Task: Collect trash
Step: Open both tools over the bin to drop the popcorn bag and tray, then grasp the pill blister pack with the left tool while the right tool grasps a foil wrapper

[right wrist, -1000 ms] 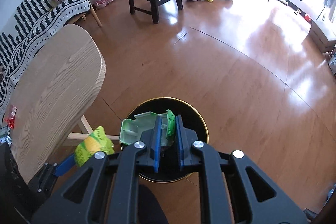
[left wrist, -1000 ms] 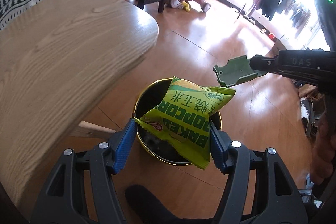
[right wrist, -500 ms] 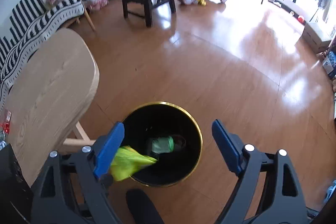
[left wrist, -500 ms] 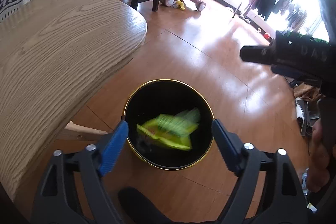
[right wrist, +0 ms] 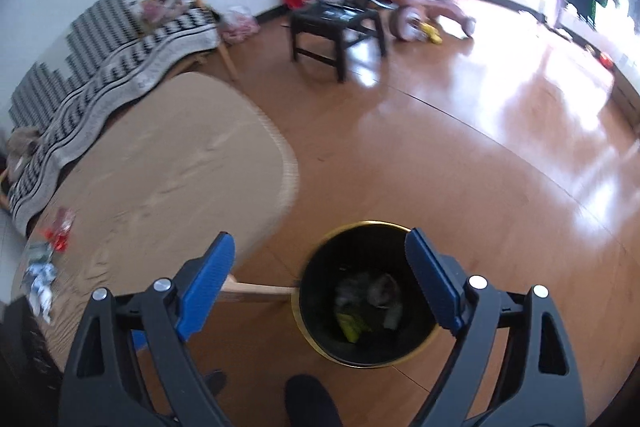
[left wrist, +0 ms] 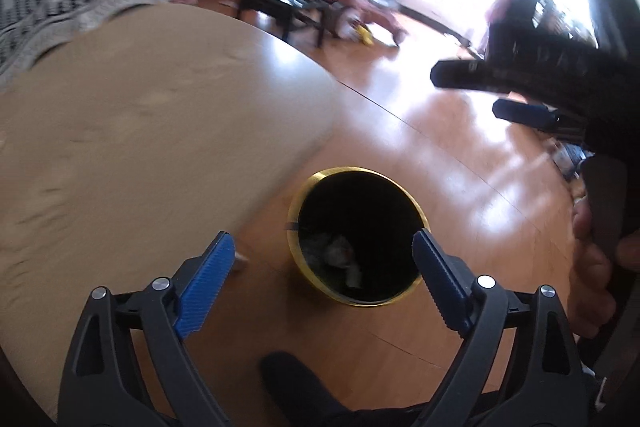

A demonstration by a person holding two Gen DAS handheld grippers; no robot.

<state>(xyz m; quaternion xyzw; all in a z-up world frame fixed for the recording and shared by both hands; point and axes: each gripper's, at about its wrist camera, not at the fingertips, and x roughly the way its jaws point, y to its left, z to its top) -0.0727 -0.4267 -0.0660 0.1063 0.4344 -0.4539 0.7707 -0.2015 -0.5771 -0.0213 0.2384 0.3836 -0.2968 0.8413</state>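
Lying crumpled (blurred, seemingly yellow-green) trash fills the gold-rimmed bin.

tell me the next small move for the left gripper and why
Probably swing the left gripper back over the table toward the wrappers near its edge. Both grippers are open and empty, the right gripper too, and the bin already holds dropped trash, so those wrappers look like what remains to collect.
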